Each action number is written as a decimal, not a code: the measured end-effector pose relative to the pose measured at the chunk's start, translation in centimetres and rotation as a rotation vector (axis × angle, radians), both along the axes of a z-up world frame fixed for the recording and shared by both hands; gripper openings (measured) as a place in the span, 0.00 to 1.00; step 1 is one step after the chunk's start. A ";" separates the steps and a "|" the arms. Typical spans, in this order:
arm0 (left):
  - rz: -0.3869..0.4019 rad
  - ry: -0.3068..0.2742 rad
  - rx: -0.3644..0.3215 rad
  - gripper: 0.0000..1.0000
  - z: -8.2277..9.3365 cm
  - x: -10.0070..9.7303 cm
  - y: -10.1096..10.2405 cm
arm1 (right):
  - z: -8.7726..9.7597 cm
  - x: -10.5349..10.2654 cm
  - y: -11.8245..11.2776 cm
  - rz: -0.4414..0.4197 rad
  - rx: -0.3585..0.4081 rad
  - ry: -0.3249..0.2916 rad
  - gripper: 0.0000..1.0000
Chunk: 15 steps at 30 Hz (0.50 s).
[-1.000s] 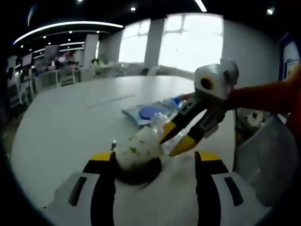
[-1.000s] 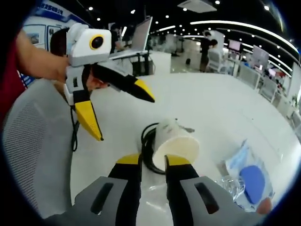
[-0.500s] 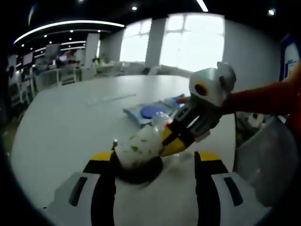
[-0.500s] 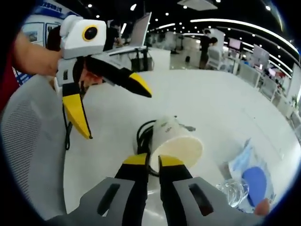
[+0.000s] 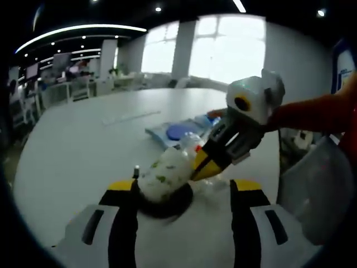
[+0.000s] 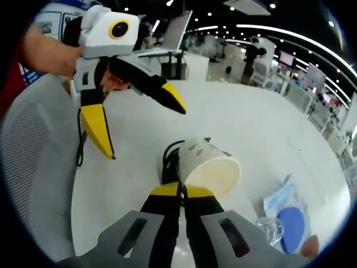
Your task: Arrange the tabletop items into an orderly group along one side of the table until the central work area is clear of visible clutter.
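A white paper cup (image 5: 163, 177) with green specks lies tilted on a coil of black cable (image 5: 167, 205) near the table's edge. My right gripper (image 6: 182, 191) is shut on the rim of the cup (image 6: 211, 166), with the cable (image 6: 167, 162) just behind it. In the left gripper view that right gripper (image 5: 204, 163) comes in from the right and pinches the cup's rim. My left gripper (image 5: 183, 187) is open, its jaws standing either side of the cup and cable without touching them. In the right gripper view the left gripper (image 6: 139, 123) hangs open above the cup.
A blue pouch in clear wrap (image 5: 177, 133) (image 6: 290, 221) and crumpled clear plastic (image 5: 192, 142) (image 6: 268, 229) lie beyond the cup. A long pale strip (image 5: 131, 118) lies farther out on the white table (image 5: 72, 145). A grey mesh chair (image 6: 33, 167) (image 5: 312, 190) stands at the table's edge.
My right gripper's jaws have closed on the cup's rim, and the cup has tipped up slightly. The left gripper has stayed open around it.
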<state>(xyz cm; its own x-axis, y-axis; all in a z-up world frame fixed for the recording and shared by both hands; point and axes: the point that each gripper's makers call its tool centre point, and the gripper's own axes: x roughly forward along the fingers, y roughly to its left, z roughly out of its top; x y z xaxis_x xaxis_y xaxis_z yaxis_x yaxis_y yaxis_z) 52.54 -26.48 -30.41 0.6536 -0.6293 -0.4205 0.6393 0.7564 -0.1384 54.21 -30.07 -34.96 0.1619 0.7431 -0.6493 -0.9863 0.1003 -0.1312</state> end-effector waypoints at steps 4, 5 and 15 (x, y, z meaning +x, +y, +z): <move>-0.003 -0.001 0.011 0.64 0.0 -0.1 0.0 | 0.2 0.1 -0.1 0.010 -0.012 -0.023 0.02; -0.005 -0.002 0.018 0.64 0.0 -0.1 0.0 | 0.4 0.1 0.0 0.016 -0.017 -0.034 0.02; -0.020 -0.031 0.050 0.63 0.5 0.0 0.0 | 2.4 -0.9 -0.2 0.166 -0.143 -0.196 0.02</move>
